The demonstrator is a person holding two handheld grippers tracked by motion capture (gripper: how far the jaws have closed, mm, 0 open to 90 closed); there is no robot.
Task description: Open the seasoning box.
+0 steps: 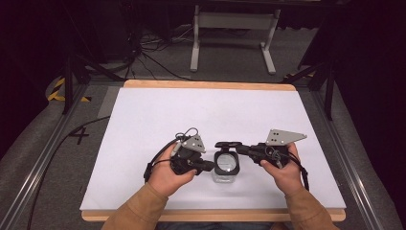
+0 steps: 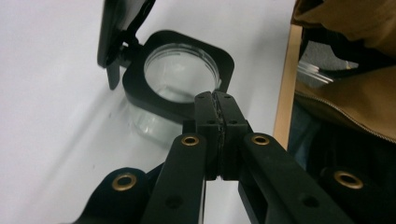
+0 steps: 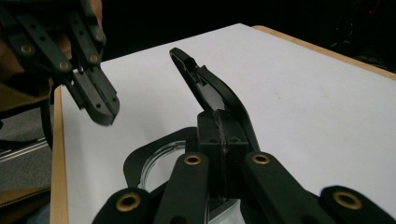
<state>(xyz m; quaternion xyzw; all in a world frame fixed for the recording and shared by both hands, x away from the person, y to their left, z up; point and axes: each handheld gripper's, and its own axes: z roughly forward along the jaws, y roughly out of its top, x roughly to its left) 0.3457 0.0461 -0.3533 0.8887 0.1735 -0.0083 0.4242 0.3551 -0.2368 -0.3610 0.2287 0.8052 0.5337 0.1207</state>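
Tan sleeves entering from the near edge, a hand around each tool. Left claw pressed fully together with nothing between its jaws, tips just at the near rim of a clear jar, touching or barely short of it, hard to tell which. Jar standing upright on the white bench near its front edge, between the two hands, topped with a black square collar and round opening. Hinged black lid raised, tilted up. Right claw closed too, seemingly pinched on that lid's edge.
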